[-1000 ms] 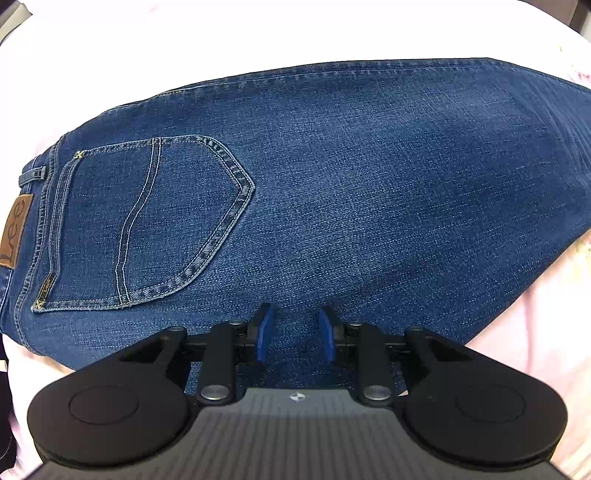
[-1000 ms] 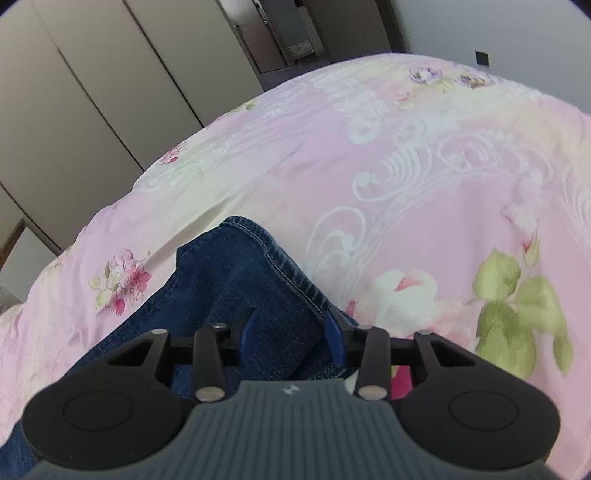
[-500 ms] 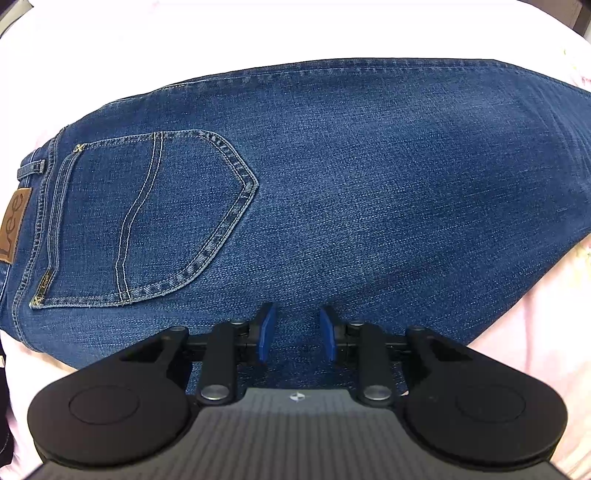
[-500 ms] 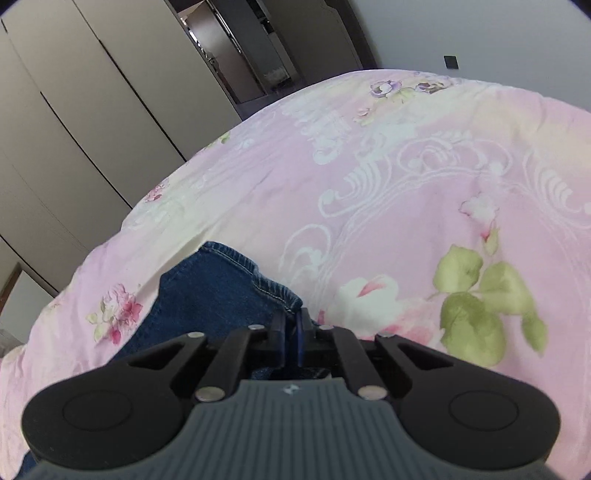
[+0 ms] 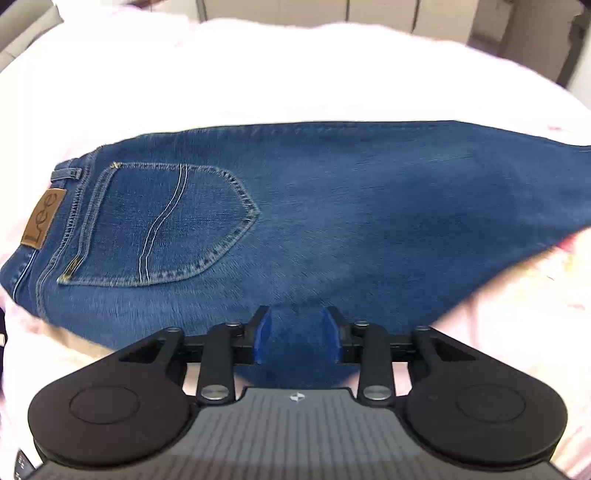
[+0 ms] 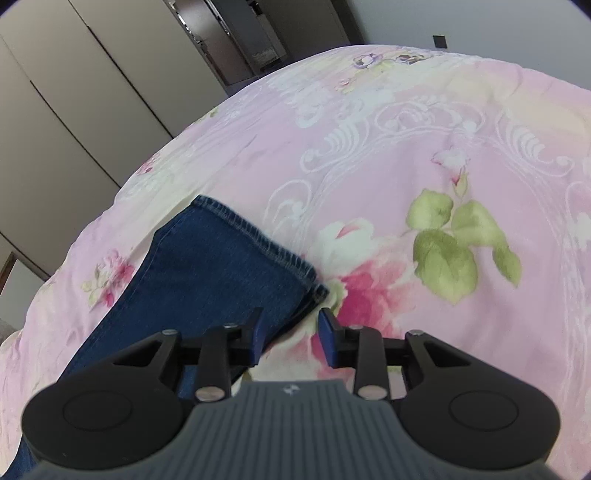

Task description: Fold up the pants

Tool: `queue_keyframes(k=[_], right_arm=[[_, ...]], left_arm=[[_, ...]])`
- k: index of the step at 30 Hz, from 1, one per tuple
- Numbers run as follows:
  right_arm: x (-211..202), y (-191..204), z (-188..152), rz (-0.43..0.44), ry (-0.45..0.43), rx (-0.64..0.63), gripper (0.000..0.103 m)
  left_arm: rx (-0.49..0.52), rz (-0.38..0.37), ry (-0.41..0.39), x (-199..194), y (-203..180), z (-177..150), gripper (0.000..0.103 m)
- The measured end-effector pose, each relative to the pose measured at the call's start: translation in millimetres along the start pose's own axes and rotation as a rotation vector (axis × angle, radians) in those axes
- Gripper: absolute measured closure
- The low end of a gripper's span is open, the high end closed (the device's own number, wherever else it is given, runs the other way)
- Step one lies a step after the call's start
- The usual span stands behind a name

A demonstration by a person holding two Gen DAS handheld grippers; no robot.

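Note:
Blue jeans (image 5: 332,206) lie flat on the pink bedspread (image 5: 295,74), folded lengthwise, back pocket (image 5: 162,225) and brown Lee patch (image 5: 43,218) at the left. My left gripper (image 5: 296,338) is open, just above the near edge of the seat area. In the right wrist view the stacked leg hems (image 6: 255,236) lie flat on the floral bedspread (image 6: 424,155). My right gripper (image 6: 291,336) is open and empty, just off the near corner of the hems.
Beige wardrobe doors (image 6: 74,92) and a dark doorway (image 6: 251,33) stand beyond the bed's far edge. The bedspread extends wide to the right of the hems.
My right gripper shut on the hem half a second ago, then opened and let it go; the hems now lie flat. My left gripper has drawn back, staying open.

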State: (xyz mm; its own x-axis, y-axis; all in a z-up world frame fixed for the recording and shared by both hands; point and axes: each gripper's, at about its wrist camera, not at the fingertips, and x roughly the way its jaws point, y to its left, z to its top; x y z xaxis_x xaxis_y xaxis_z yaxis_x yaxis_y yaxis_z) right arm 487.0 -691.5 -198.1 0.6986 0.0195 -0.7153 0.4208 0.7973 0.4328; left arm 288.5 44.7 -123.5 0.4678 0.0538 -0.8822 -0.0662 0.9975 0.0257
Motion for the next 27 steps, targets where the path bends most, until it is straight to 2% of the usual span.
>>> queue_keyframes(k=[4, 7, 10, 11, 12, 14, 17, 19, 21, 22, 23, 27], right_arm=[[-3, 3, -16, 0.027, 0.035, -0.008, 0.071], [-3, 6, -21, 0.034, 0.043, 0.004, 0.071], [-5, 13, -24, 0.037, 0.042, -0.006, 0.070], [-6, 15, -24, 0.039, 0.043, -0.013, 0.070], [-6, 18, -24, 0.041, 0.043, -0.017, 0.070], [-7, 22, -24, 0.047, 0.041, -0.024, 0.069], [-4, 22, -22, 0.061, 0.046, -0.008, 0.066], [0, 19, -21, 0.065, 0.037, 0.025, 0.065], [6, 11, -18, 0.075, 0.026, 0.089, 0.063], [8, 5, -15, 0.078, 0.015, 0.133, 0.063], [12, -3, -13, 0.082, 0.005, 0.186, 0.062], [28, -32, -8, 0.103, -0.012, 0.362, 0.063]], left_arm=[[-0.011, -0.023, -0.008, -15, -2, -29, 0.059], [-0.066, -0.020, -0.020, -7, -1, -50, 0.056], [-0.181, -0.023, -0.084, 3, 1, -60, 0.053], [-0.226, -0.028, -0.103, 8, 3, -63, 0.048], [-0.261, -0.016, -0.108, 12, 3, -64, 0.045], [-0.311, 0.046, -0.111, 19, 3, -66, 0.046], [-0.355, 0.075, -0.122, 24, 7, -71, 0.048], [-0.374, 0.071, -0.140, 21, 10, -72, 0.055], [-0.379, 0.048, -0.147, 18, 14, -70, 0.072], [-0.376, 0.043, -0.143, 17, 13, -69, 0.075], [-0.366, 0.043, -0.144, 15, 11, -69, 0.083], [-0.328, 0.076, -0.130, 19, 4, -64, 0.087]])
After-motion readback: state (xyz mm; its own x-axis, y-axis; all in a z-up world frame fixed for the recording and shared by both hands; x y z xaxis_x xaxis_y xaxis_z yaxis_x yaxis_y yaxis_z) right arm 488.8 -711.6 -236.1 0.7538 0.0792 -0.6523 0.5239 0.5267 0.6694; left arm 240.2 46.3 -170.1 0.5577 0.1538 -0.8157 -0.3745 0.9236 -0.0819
